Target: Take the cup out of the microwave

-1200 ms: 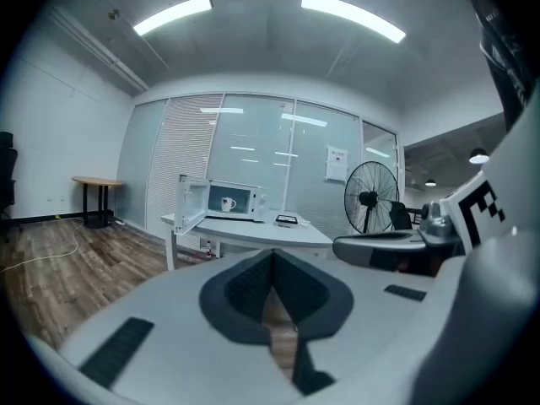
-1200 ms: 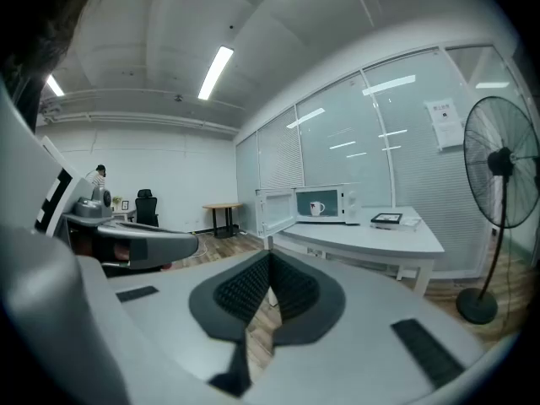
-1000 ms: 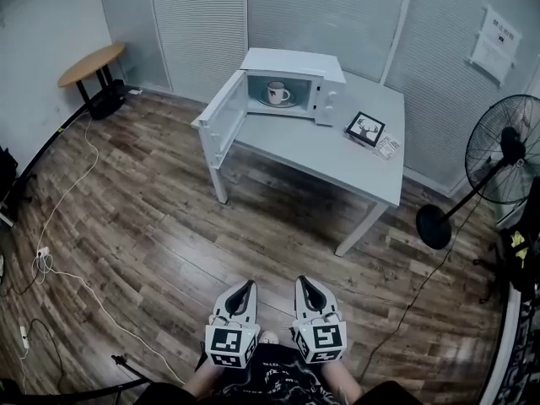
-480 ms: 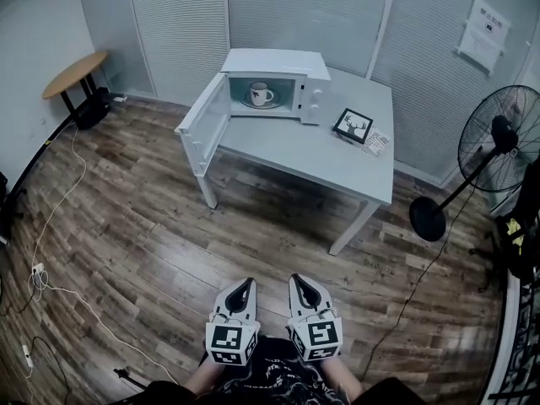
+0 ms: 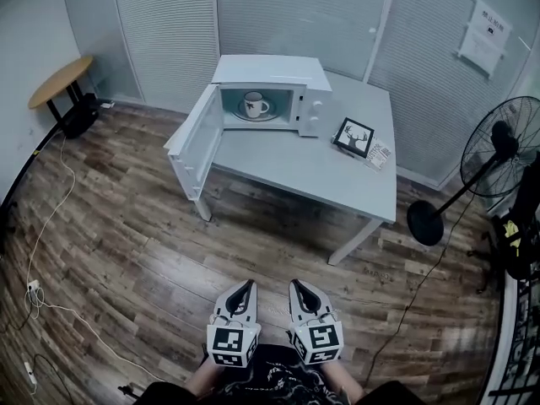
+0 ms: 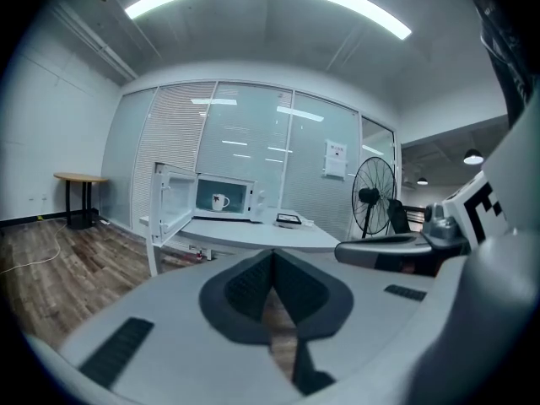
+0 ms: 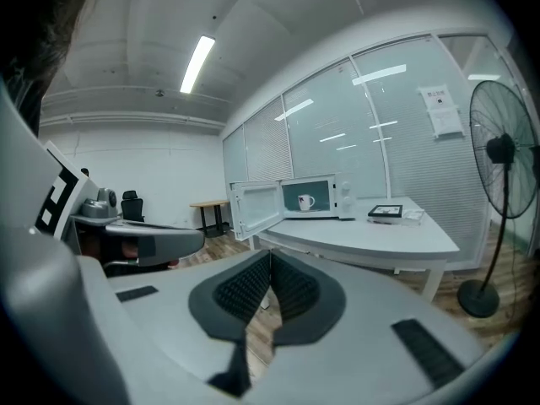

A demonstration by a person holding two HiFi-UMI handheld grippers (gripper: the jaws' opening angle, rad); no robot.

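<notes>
A white cup (image 5: 253, 104) with a dark motif stands on the plate inside the white microwave (image 5: 268, 68), whose door (image 5: 192, 142) hangs wide open to the left. The microwave sits on a grey table (image 5: 312, 171). The cup (image 6: 219, 201) also shows far ahead in the left gripper view, and the cup (image 7: 305, 201) in the right gripper view. My left gripper (image 5: 244, 288) and right gripper (image 5: 299, 287) are side by side low in the head view, far from the table, over the wooden floor. Both are shut and hold nothing.
A framed picture (image 5: 353, 137) and a small card (image 5: 382, 153) lie on the table right of the microwave. A standing fan (image 5: 498, 154) is at the right. A round wooden side table (image 5: 57, 80) stands far left. Cables (image 5: 42, 226) trail along the floor at the left.
The view has drawn closer to the table and shifted so that the microwave sits more centrally. Both grippers stay side by side, shut and empty, moving forward with me.
</notes>
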